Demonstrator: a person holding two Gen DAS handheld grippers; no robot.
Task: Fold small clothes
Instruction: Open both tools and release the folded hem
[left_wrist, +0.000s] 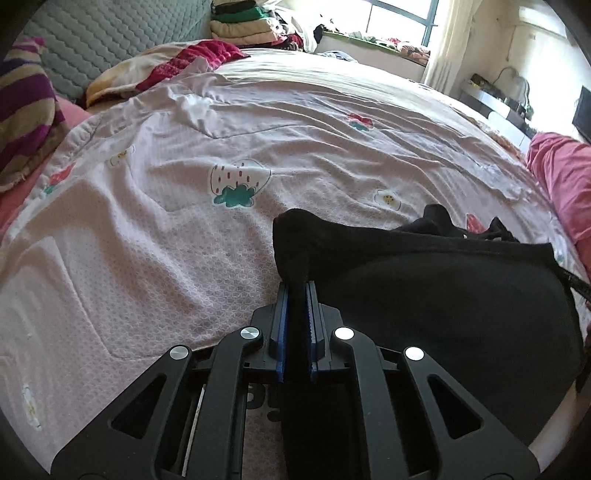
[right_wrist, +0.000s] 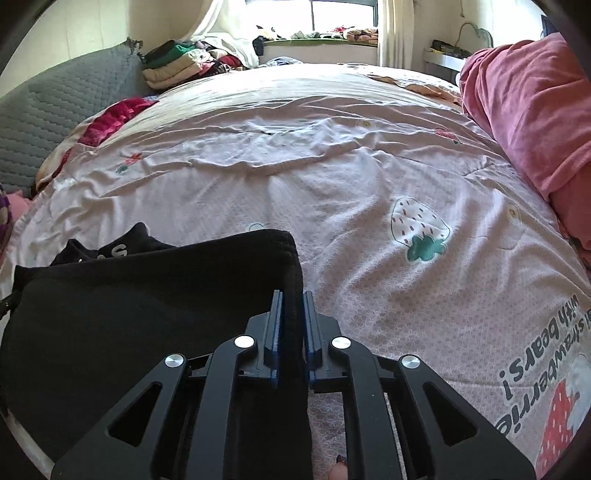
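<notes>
A black garment (left_wrist: 443, 295) hangs stretched between my two grippers above the bed. My left gripper (left_wrist: 297, 286) is shut on its left corner, with black cloth pinched between the blue pads (left_wrist: 281, 317). My right gripper (right_wrist: 293, 295) is shut on the garment's right corner (right_wrist: 147, 314), cloth running down between its pads (right_wrist: 309, 325). A crumpled part of the garment with white lettering (right_wrist: 114, 253) lies behind the held edge. The lower part of the garment is hidden below both cameras.
A pale pink bedspread with strawberry prints (left_wrist: 240, 181) covers the bed (right_wrist: 295, 166). A pink blanket (right_wrist: 524, 110) lies at the right edge. A stack of folded clothes (right_wrist: 177, 66) sits at the far left by a grey quilted headboard (left_wrist: 110, 40). A striped pillow (left_wrist: 26, 110) is left.
</notes>
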